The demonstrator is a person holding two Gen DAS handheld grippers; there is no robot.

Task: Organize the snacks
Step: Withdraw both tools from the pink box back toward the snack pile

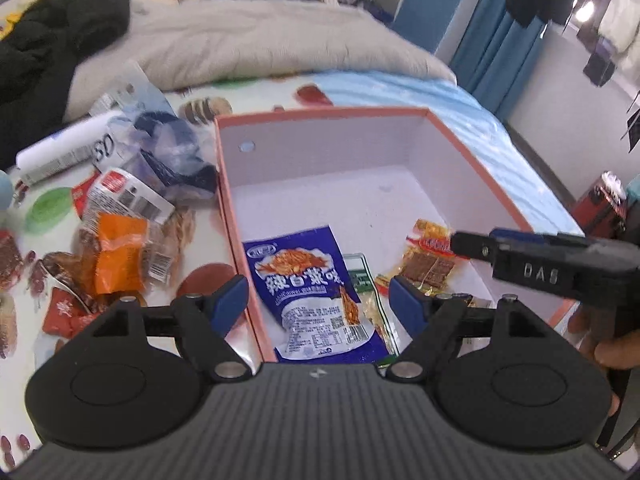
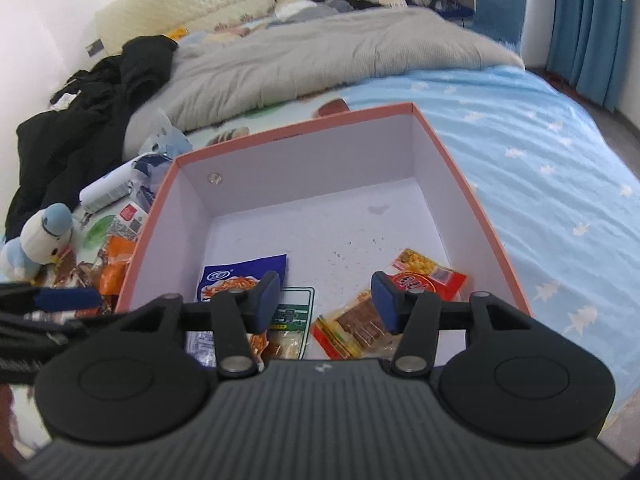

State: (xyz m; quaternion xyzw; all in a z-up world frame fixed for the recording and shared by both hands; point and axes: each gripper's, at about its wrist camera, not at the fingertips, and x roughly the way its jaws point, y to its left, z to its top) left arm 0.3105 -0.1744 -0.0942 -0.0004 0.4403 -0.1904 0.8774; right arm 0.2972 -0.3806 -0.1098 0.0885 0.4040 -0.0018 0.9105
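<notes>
A pink-rimmed white box sits on the bed. Inside lie a blue snack packet, a green-and-white packet, a yellow-red dried-meat packet and a red corn packet. More snacks lie in a pile left of the box: an orange packet and a white-red packet. My left gripper is open and empty above the box's near left corner. My right gripper is open and empty over the box's near edge; it also shows in the left wrist view.
A grey duvet and black clothes lie beyond the box. A white tube and a plush duck sit by the snack pile. The blue sheet spreads to the right.
</notes>
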